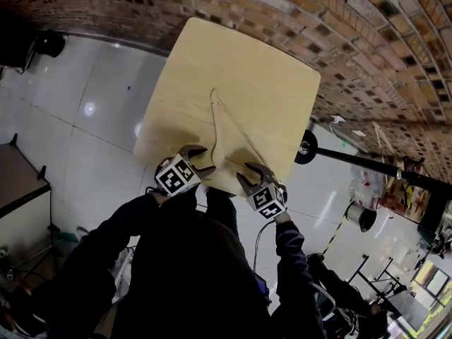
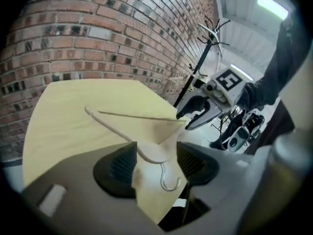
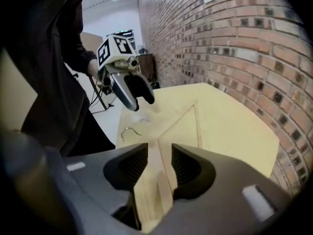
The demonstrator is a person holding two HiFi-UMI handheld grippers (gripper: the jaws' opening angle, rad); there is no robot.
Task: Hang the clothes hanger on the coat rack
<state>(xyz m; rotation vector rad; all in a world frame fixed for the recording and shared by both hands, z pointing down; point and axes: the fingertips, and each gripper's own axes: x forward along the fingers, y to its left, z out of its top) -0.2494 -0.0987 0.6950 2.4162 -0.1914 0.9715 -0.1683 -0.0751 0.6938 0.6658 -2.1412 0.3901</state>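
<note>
A thin wooden clothes hanger (image 1: pixel 219 129) with a metal hook (image 2: pixel 168 180) lies flat on the pale wooden table (image 1: pixel 247 69), hook toward the near edge. My left gripper (image 1: pixel 203 159) is open over the hanger's neck (image 2: pixel 151 153), which shows between the pads without being pressed. My right gripper (image 1: pixel 248 175) is open over the near end of one hanger arm (image 3: pixel 159 155), near the table's front edge. Each gripper appears in the other's view: the right gripper (image 2: pixel 193 116) and the left gripper (image 3: pixel 134 99). The black coat rack (image 1: pixel 353 159) stands to the table's right, its hooks (image 2: pixel 210 33) free.
A brick wall (image 1: pixel 367 41) runs behind and to the right of the table. Glossy tiled floor (image 1: pixel 78 119) lies to the left, with a grey cabinet (image 1: pixel 21 196) at its edge. Stands and clutter (image 1: pixel 374 189) crowd the right beyond the rack.
</note>
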